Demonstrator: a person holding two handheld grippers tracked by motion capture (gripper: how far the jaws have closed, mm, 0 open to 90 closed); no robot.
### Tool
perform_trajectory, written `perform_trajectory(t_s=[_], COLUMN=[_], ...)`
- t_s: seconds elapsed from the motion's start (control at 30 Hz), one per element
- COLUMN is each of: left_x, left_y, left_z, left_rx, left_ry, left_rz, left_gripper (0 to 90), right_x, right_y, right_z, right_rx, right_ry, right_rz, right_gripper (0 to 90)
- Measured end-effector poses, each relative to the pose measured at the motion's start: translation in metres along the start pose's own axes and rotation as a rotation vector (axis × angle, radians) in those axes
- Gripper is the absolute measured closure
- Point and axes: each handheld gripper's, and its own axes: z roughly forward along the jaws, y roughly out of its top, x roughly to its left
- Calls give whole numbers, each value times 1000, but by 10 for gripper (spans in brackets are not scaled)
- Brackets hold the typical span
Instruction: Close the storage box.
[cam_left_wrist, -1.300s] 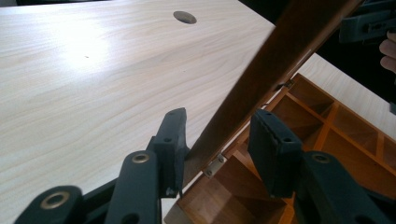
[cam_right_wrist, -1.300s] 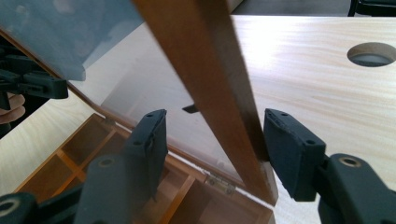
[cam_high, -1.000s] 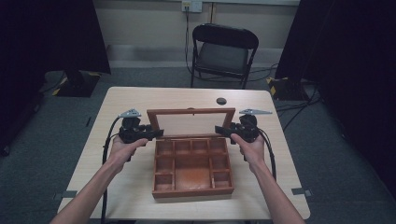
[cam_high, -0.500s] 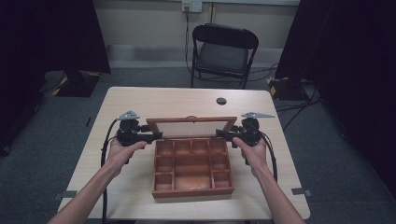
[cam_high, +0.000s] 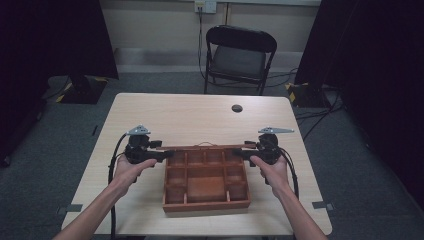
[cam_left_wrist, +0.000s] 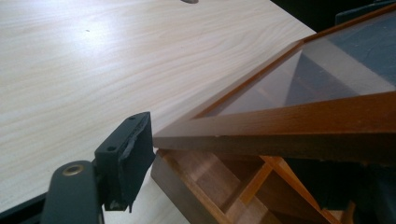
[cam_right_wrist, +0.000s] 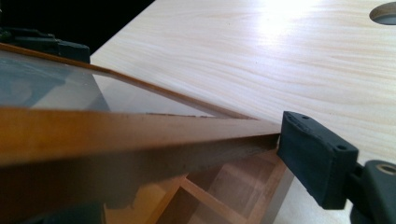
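I have the left tongs (cam_high: 162, 155) clamped on the left edge of the glass lid (cam_left_wrist: 299, 112) and the right tongs (cam_high: 239, 152) clamped on its right edge. The lid hangs low, tilted over the wooden box (cam_high: 206, 180), which sits near-centre on the counter (cam_high: 200, 115).

Light wood table (cam_high: 200, 120) is standing on grey carpet floor (cam_high: 60, 145). Dark round grommet (cam_high: 237, 108) is sitting in the tabletop, far side, right of ctr. Black folding chair (cam_high: 239, 55) is facing the table's far edge. Wall outlet (cam_high: 205, 6) is feeding a cable (cam_high: 201, 25) that is hanging down behind the chair. Black curtains (cam_high: 50, 40) are hanging at L and R. Grey tape mark (cam_high: 74, 208) is lying on the floor near the table's front L corner.
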Motion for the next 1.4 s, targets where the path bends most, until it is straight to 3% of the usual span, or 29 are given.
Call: perform_trajectory(t_s=[0.2, 0.4, 0.53, 0.6, 0.67, 0.8, 0.97, 1.07, 1.13, 1.27, 1.4], left_x=[1, 2, 6, 10, 11, 15, 10, 10, 9, 3, 0], left_y=[-2, -3, -5, -4, -4, -5, -5, -5, -6, -9, -10], left_z=[1, -3, -4, -5, -6, -10, -18, -22, -24, -27, -26], left_rx=[13, 18, 10, 1, -4, -24, -44, -57, -58, -39, -32], left_ry=[-10, 19, 18, 40, 48, 12, -24, -39, -52, -68, -71], left_rz=[9, 20, 8, -2, -8, -38, -1, 5, 10, 46, 58], left_gripper=[236, 260, 258, 268, 291, 285, 281, 265, 269, 337, 319], right_x=[5, 13, 20, 24, 29, 33, 31, 29, 25, 20, 17], right_y=[-5, -7, -10, -11, -12, -14, -15, -15, -17, -21, -25], right_z=[-1, -3, -2, -2, -1, 2, 3, 2, 1, 0, -3], right_rx=[7, 10, 16, 14, 17, 19, 32, 43, 44, 63, 75], right_ry=[-16, -7, -11, -9, -12, -7, -2, -8, 6, -9, -17], right_rz=[-8, 7, 6, 23, 27, 21, 13, 0, 20, 22, 23], right_gripper=[239, 199, 180, 137, 153, 150, 157, 208, 227, 231, 258])
